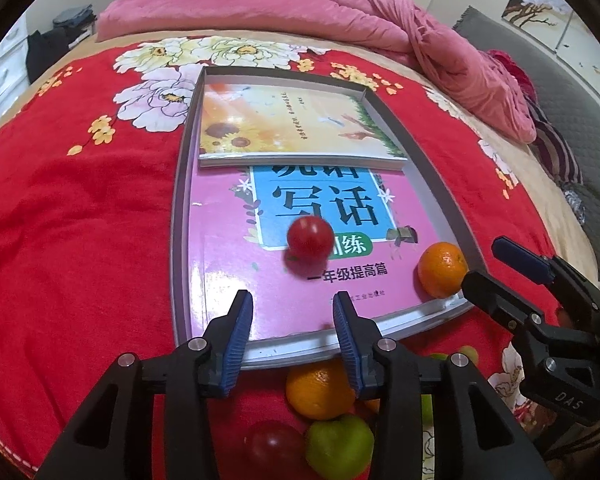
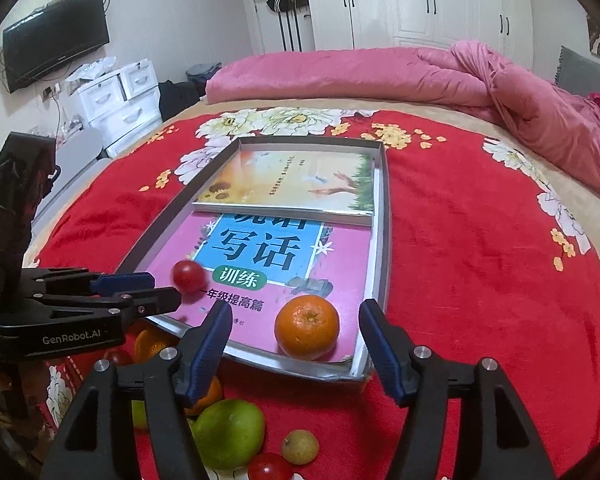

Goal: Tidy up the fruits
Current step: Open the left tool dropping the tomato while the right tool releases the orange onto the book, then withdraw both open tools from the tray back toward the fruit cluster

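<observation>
My left gripper (image 1: 293,312) stands open, nothing between its pads. My right gripper (image 2: 294,330) is wide, the orange (image 2: 307,327) lying free between its fingers at the tray's (image 2: 385,216) near corner. The red tomato (image 1: 310,242) sits on the pink book (image 1: 236,272), at 12 o'clock from the left gripper. Other fruits lie at 6 o'clock, outside the tray.

Red bedspread (image 1: 80,240) patterned with white, lilac and yellow blossoms. Pink quilt (image 2: 380,76), plain. Grey-rimmed tray (image 1: 182,184), white inside. Pink book (image 1: 228,264) with blue panel, dark lettering and a green label. Second book (image 1: 292,120) in pale yellow-orange with sunflowers and a green grass strip. Red tomato (image 1: 310,236); orange tangerine (image 2: 307,327); green apple (image 2: 228,434); tan-brown small fruit (image 2: 300,447). Black grippers with blue ribbed pads (image 1: 236,344).
</observation>
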Demonstrator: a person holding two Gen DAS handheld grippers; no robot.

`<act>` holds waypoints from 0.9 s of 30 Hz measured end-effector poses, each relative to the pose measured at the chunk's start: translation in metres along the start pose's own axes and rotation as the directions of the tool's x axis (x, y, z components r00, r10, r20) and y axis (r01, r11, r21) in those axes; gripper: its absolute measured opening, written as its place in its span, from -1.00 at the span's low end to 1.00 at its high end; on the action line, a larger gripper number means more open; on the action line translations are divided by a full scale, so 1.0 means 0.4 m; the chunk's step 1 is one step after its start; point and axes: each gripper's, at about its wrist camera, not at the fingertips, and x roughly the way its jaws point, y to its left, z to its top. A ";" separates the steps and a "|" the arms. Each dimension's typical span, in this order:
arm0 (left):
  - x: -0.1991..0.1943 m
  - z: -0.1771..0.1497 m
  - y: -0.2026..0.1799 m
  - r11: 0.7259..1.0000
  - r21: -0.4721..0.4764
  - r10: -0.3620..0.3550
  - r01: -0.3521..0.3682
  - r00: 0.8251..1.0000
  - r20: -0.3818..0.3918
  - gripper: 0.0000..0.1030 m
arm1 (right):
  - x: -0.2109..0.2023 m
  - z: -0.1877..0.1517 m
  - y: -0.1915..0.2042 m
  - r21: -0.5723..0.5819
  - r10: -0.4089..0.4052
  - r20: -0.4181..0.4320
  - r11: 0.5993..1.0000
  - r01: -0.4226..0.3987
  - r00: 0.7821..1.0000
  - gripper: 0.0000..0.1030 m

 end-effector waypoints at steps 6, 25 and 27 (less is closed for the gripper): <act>-0.036 0.004 -0.005 1.000 0.010 -0.021 0.021 0.999 0.050 -0.05 | -0.015 0.000 -0.003 -0.008 -0.011 0.020 1.000 0.011 1.000 0.28; -0.133 0.012 0.016 0.998 -0.017 -0.049 0.052 0.986 0.157 0.47 | -0.069 0.013 -0.014 0.002 -0.013 0.115 1.000 0.013 0.993 0.55; -0.138 0.007 0.020 0.998 -0.022 -0.052 0.056 0.986 0.156 0.47 | -0.074 0.013 -0.018 0.006 -0.019 0.121 1.000 0.018 0.992 0.55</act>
